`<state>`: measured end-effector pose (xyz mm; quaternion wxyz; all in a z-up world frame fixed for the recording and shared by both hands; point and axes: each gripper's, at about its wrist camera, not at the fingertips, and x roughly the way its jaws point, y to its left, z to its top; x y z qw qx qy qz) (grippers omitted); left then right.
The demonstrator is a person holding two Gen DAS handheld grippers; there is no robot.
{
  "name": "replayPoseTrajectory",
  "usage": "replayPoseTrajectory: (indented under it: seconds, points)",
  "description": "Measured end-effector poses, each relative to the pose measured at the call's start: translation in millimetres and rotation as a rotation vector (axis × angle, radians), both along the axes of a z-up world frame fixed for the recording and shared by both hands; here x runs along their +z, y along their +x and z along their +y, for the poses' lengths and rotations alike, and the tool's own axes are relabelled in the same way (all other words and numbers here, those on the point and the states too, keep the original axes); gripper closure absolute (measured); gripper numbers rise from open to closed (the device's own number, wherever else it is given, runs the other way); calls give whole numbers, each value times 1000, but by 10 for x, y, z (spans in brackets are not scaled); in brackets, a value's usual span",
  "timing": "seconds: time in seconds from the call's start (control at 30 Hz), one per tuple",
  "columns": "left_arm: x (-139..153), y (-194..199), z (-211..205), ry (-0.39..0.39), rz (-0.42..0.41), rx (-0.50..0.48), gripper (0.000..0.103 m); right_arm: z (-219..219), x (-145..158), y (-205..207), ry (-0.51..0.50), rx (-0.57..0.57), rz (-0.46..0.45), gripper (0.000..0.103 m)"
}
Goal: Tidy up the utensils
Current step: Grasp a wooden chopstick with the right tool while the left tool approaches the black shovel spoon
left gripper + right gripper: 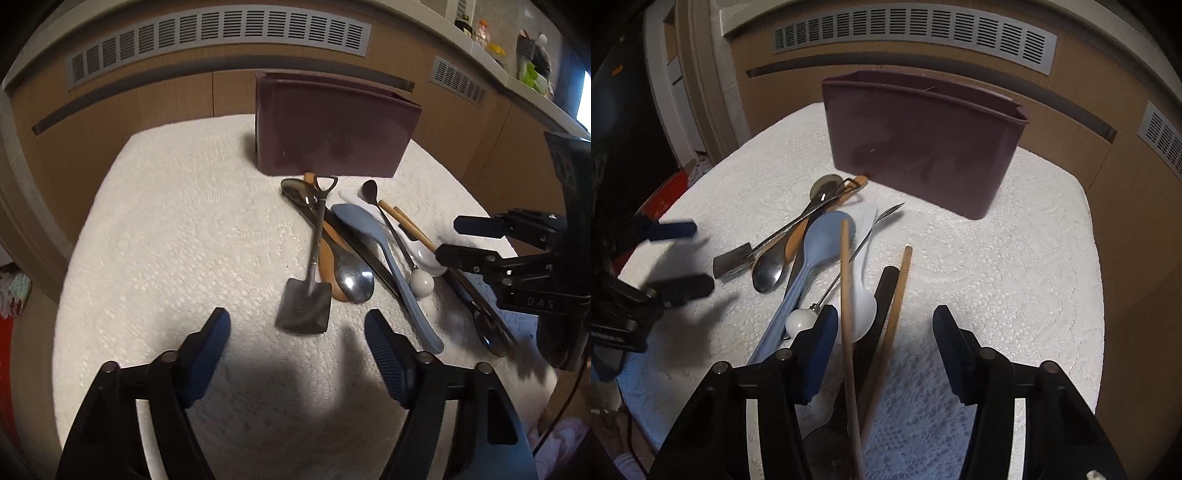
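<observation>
**A:** ok so which side do I go in with first; left or right?

**B:** I'm driving it remotely and I'd say right; the two wooden chopsticks [849,306] run lengthwise straight away from the right gripper [884,325], passing between its fingers, closer to the left finger; fingers partly open, not pressing on anything I can see

**A:** and the left gripper [297,328]?

**B:** it's parked over bare cloth on the bench [166,240]; fingers stand apart with nothing in them; the little shovel-shaped spoon [306,295] lies just ahead of the gap, blade end nearest, handle pointing away towards the maroon holder [332,129]

**A:** so both long axes line up with the fingers, not across them?

**B:** pretty much; my guess is closing sideways onto the sticks works as is; the rest of the pile, the blue spoon [812,251] and the metal spoon [351,277], sits between the two grippers; the holder stands upright at the far side, well beyond everything; looks empty from here, but I can't see to the bottom
</observation>
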<state>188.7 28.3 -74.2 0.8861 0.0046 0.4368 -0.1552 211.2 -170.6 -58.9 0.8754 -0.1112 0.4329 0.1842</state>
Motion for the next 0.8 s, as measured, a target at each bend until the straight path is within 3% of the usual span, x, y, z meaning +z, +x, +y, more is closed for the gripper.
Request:
replayPoseTrajectory:
  seconds: [0.1,0.2,0.27,0.33,0.37,0.4,0.57,0.7,0.8]
  points:
    - [-52,53,-71,-8,19,25,39,-29,43,-41,14,-20,-35,52]
    - [-108,123,-199,57,24,52,44,-88,90,-75,20,-54,-61,52]
    - [-104,128,-261,96,-4,57,62,-115,110,-79,19,-74,-73,52]
    - [-66,113,-257,96,-17,48,69,-128,142,-105,24,-78,-83,52]
    - [-28,91,-230,89,-33,50,85,-120,151,-113,27,-69,-85,52]
    - [29,62,-197,82,-59,53,92,-104,164,-121,28,-58,-85,52]
    - [299,10,-15,55,-176,101,94,62,181,11,53,16,-69,52]
    - [329,29,172,-10,-158,120,92,231,79,239,49,37,-10,54]
    - [276,4,244,-33,-128,117,86,313,-9,349,23,39,8,69]
